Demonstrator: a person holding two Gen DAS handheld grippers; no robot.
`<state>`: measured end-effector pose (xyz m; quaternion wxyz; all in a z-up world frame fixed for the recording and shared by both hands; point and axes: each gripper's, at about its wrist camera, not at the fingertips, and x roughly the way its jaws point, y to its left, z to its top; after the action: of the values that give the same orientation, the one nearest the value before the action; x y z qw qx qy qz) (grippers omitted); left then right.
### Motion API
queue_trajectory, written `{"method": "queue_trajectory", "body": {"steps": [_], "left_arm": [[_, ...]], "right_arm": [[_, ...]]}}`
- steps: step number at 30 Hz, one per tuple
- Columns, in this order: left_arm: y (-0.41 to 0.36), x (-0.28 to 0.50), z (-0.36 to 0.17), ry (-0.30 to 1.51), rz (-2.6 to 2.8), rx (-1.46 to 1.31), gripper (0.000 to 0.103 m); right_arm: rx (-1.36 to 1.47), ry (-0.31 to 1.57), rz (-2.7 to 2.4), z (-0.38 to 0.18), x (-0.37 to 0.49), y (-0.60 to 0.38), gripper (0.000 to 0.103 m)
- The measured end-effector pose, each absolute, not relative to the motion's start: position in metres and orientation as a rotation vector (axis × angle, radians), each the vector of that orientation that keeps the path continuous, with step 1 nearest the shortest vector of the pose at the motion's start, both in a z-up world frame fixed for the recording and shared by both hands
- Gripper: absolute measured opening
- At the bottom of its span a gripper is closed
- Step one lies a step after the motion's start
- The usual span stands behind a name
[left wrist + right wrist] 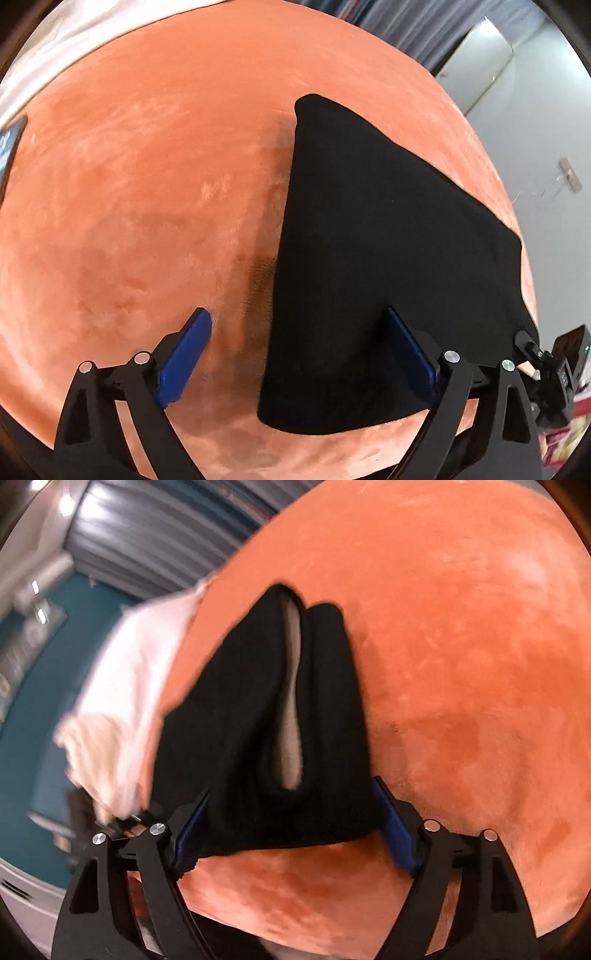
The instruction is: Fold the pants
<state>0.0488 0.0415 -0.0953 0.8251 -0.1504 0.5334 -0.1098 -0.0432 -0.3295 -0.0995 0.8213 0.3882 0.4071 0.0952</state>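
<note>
The black pants (373, 266) lie folded flat on an orange velvet surface (147, 184). My left gripper (299, 354) hovers over their near left corner with its blue fingers (184, 354) spread wide; the pants' left edge runs between them, and no pad presses on the cloth. In the right wrist view the pants (236, 746) show a pale slit of lining (291, 716) down the middle. My right gripper (293, 830) straddles their near end, jaws wide apart, cloth between the blue pads (397, 834) but not pinched. The right gripper (546, 365) also shows at the left view's right edge.
A white cloth (122, 701) lies past the pants at the orange surface's edge, also seen as a white cloth (55, 44) at the top left. A dark phone (11, 147) rests at the far left. Grey curtains (155, 528) and a pale wall (535, 129) lie beyond.
</note>
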Motion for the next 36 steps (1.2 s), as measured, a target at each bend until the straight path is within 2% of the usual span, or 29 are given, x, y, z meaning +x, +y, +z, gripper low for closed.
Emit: {"method": "queue_trajectory", "body": {"steps": [1, 3, 8, 11, 14, 15, 16, 17, 18, 19, 20, 21, 28, 36], "left_arm": [[0.042, 0.049, -0.095, 1.135, -0.223, -0.325, 0.093], [0.038, 0.054, -0.096, 1.133, -0.214, -0.324, 0.093], [0.016, 0.060, -0.100, 1.100, -0.231, -0.310, 0.093], [0.015, 0.063, -0.107, 1.069, -0.235, -0.362, 0.098], [0.006, 0.066, -0.106, 1.035, -0.220, -0.345, 0.098], [0.004, 0.067, -0.105, 1.030, -0.222, -0.335, 0.095], [0.002, 0.068, -0.104, 1.027, -0.225, -0.332, 0.090], [0.000, 0.067, -0.098, 1.018, -0.252, -0.329, 0.071], [0.003, 0.065, -0.096, 1.018, -0.265, -0.322, 0.056], [0.002, 0.063, -0.090, 1.013, -0.263, -0.307, 0.049], [-0.001, 0.061, -0.082, 1.001, -0.257, -0.274, 0.037], [-0.004, 0.060, -0.076, 0.998, -0.258, -0.243, 0.034], [-0.004, 0.029, -0.045, 0.985, -0.235, -0.137, 0.031], [-0.004, 0.017, -0.064, 1.011, -0.204, -0.089, 0.032]], "right_arm": [[0.854, 0.860, 0.216, -0.100, -0.043, -0.332, 0.094], [0.911, 0.842, 0.236, -0.100, -0.039, -0.335, 0.098], [0.817, 0.821, 0.181, -0.097, -0.023, -0.318, 0.098], [0.758, 0.759, 0.121, -0.101, -0.031, -0.304, 0.098], [0.656, 0.707, 0.056, -0.101, -0.033, -0.289, 0.098], [0.615, 0.722, 0.045, -0.100, -0.031, -0.286, 0.098], [0.593, 0.730, 0.043, -0.098, -0.028, -0.283, 0.095], [0.604, 0.733, 0.052, -0.096, -0.027, -0.284, 0.085], [0.648, 0.740, 0.065, -0.097, -0.026, -0.290, 0.066], [0.710, 0.740, 0.091, -0.096, -0.027, -0.297, 0.050], [0.741, 0.738, 0.115, -0.095, -0.027, -0.300, 0.047], [0.753, 0.738, 0.127, -0.093, -0.028, -0.301, 0.043], [0.709, 0.723, 0.180, -0.061, -0.054, -0.288, 0.039], [0.722, 0.787, 0.148, -0.091, -0.065, -0.294, 0.039]]}}
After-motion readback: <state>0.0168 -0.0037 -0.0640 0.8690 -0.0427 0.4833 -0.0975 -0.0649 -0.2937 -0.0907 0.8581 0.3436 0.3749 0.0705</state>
